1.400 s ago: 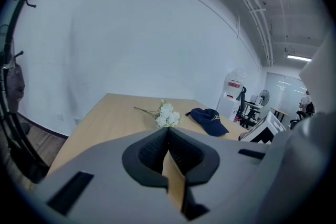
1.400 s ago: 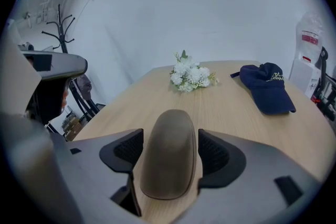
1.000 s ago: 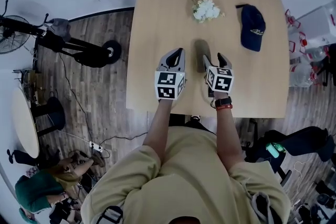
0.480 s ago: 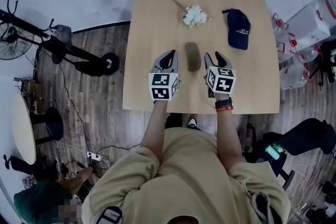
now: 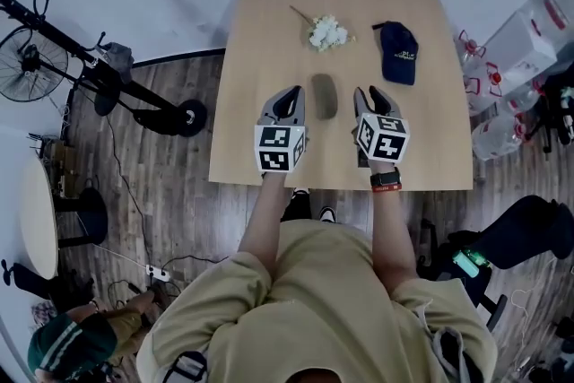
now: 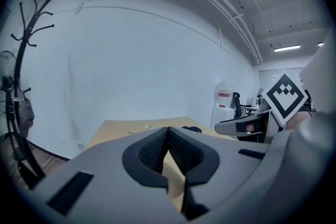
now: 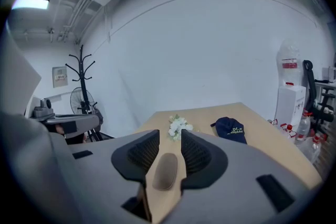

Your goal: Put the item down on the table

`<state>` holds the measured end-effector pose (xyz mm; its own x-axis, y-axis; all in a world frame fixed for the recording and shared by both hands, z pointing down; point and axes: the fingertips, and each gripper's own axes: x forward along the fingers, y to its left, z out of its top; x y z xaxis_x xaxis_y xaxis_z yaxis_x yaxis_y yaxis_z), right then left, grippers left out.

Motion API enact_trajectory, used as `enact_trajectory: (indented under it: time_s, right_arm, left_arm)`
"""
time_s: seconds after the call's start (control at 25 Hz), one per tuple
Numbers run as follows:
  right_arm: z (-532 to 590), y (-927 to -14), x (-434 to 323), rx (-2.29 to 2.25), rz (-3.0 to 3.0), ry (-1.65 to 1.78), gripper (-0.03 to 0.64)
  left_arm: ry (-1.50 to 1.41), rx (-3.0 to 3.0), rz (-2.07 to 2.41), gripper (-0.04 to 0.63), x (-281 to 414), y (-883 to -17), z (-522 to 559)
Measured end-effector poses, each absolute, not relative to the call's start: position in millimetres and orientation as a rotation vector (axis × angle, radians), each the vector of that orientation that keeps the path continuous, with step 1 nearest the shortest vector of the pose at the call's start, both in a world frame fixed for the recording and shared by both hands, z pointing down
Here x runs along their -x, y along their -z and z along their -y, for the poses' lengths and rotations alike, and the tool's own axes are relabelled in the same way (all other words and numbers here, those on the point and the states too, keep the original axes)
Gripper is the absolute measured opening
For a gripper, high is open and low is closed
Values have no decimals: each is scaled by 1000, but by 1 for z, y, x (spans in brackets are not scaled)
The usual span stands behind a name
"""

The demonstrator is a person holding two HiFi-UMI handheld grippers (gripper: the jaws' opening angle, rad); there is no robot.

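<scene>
The item, a dark oblong pouch (image 5: 324,96), lies flat on the wooden table (image 5: 269,22) between my two grippers, touching neither. My left gripper (image 5: 289,96) hovers just left of it with its jaws shut and empty; in the left gripper view the pads (image 6: 157,150) meet at the tip. Just right of the pouch is my right gripper (image 5: 369,94). Its jaws are closing with a narrow gap and nothing in them. In the right gripper view the pouch (image 7: 167,170) shows through that gap (image 7: 169,139), lying on the table beyond.
White flowers (image 5: 327,33) and a navy cap (image 5: 398,51) lie at the table's far side. A fan and stand (image 5: 36,58) are on the floor to the left, water bottles (image 5: 502,76) to the right, and a person (image 5: 63,350) is at lower left.
The pouch lay close beside the right gripper a second ago; now there is a wider gap between them. The right jaws have narrowed. The head view has shifted slightly.
</scene>
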<state>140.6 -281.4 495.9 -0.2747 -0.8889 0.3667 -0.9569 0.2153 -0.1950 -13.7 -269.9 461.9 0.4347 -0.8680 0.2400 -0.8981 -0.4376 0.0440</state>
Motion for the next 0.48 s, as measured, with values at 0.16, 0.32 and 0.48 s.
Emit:
enact_trajectory:
  time_s: [0.16,0.32,0.48]
  right_arm:
    - [263,-473,-146,-1800,2338,-516,112]
    - [248,-449,-147,-1810,2361,-421,74]
    - [236,-435,-152,-1835,2382,-404,52]
  left_arm:
    - [-260,-2547,1595,23,11,-445,252]
    - [-243,-2562,1630,23,13,-429,240]
    - [-219,-2571,1647,23,12,-417,227]
